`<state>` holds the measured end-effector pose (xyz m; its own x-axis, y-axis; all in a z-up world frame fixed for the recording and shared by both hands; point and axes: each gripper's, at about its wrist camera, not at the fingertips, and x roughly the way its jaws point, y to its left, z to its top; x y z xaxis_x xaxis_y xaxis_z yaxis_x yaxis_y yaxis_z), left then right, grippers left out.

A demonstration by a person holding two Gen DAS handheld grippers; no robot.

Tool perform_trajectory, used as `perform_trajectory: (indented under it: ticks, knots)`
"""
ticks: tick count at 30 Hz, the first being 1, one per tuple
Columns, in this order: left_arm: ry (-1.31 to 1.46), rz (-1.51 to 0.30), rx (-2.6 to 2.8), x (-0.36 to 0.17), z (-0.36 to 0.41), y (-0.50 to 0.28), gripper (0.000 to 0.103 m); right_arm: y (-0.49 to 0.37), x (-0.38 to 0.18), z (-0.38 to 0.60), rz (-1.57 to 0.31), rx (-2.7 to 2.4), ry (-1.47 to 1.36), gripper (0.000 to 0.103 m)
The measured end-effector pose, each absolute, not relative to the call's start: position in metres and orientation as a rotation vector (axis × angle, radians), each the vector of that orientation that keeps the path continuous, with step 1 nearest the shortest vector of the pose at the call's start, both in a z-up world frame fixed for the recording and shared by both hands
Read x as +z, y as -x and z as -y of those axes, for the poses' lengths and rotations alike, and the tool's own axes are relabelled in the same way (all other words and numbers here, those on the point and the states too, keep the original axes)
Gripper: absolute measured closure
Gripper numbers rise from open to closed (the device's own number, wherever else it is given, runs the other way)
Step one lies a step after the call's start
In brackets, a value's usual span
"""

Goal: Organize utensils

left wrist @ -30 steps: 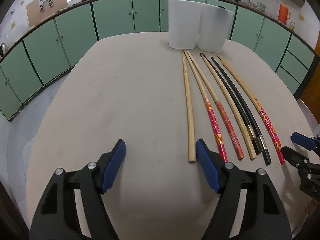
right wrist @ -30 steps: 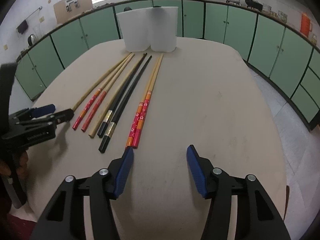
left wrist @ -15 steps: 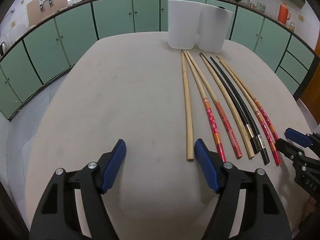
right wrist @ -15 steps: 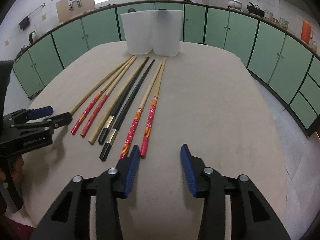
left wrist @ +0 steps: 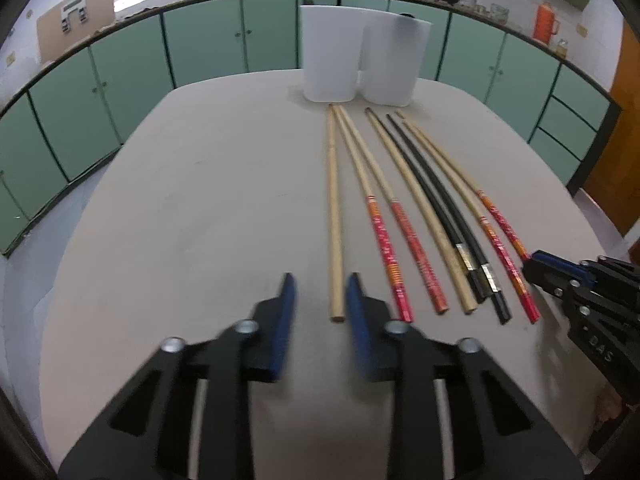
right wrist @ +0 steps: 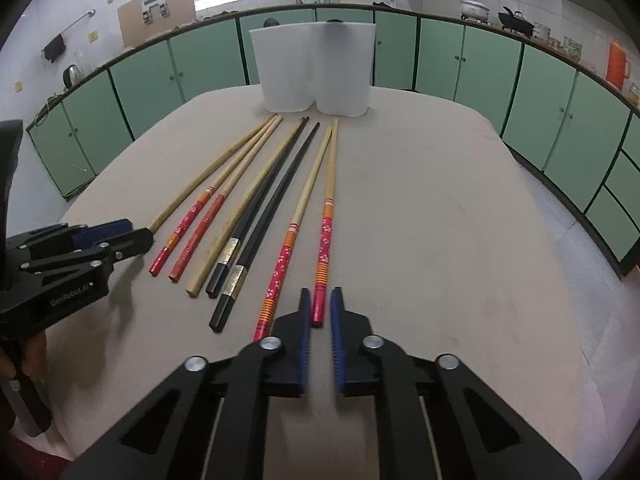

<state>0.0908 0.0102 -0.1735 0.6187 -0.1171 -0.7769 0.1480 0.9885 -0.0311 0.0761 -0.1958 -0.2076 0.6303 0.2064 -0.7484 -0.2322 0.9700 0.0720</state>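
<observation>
Several chopsticks lie side by side on the beige table, pointing at a white two-part holder at the far end, which also shows in the right wrist view. My left gripper is partly closed, its blue pads either side of the near end of the plain wooden chopstick, not clamped. My right gripper is narrowly open around the near end of the rightmost red-handled chopstick. Between lie red-handled, plain and black chopsticks.
Green cabinets ring the room behind the table. The table's right edge drops to a tiled floor. Each gripper shows in the other's view: the right one and the left one.
Both grippers have narrowed from wide open and moved forward. The left one now brackets the plain chopstick's end, the right one the rightmost red-handled chopstick's end.
</observation>
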Motion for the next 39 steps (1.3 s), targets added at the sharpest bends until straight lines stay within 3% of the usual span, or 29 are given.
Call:
perform_trajectory:
  ticks: [3,5,6,7,8,14,26,39]
  knots:
    - [-0.024,-0.890,-0.175,-0.173,-0.011,-0.090,0.085,-0.077,-0.208,0.199,-0.852,0.261,0.012,0.096]
    - [-0.006,-0.902,-0.216,-0.173,-0.013,-0.089,0.072,-0.077,-0.209,0.201,-0.853,0.265,-0.005,0.096]
    - [-0.005,-0.904,-0.237,-0.171,-0.014,-0.086,0.057,-0.077,-0.209,0.201,-0.852,0.267,-0.009,0.096]
    - [-0.016,-0.899,-0.233,-0.171,-0.013,-0.083,0.050,-0.077,-0.209,0.201,-0.851,0.268,-0.009,0.096]
    - [-0.029,-0.897,-0.232,-0.171,-0.013,-0.080,0.050,-0.077,-0.210,0.202,-0.850,0.269,-0.009,0.096]
    - [-0.077,-0.871,-0.206,-0.176,-0.012,-0.072,0.058,-0.077,-0.211,0.202,-0.845,0.270,-0.018,0.096]
    - [-0.039,-0.867,-0.199,-0.175,-0.010,-0.083,0.097,-0.077,-0.210,0.199,-0.845,0.262,-0.010,0.096]
    - [-0.060,-0.829,-0.197,-0.141,-0.013,-0.078,0.097,-0.073,-0.176,0.209,-0.792,0.246,0.020,0.097]
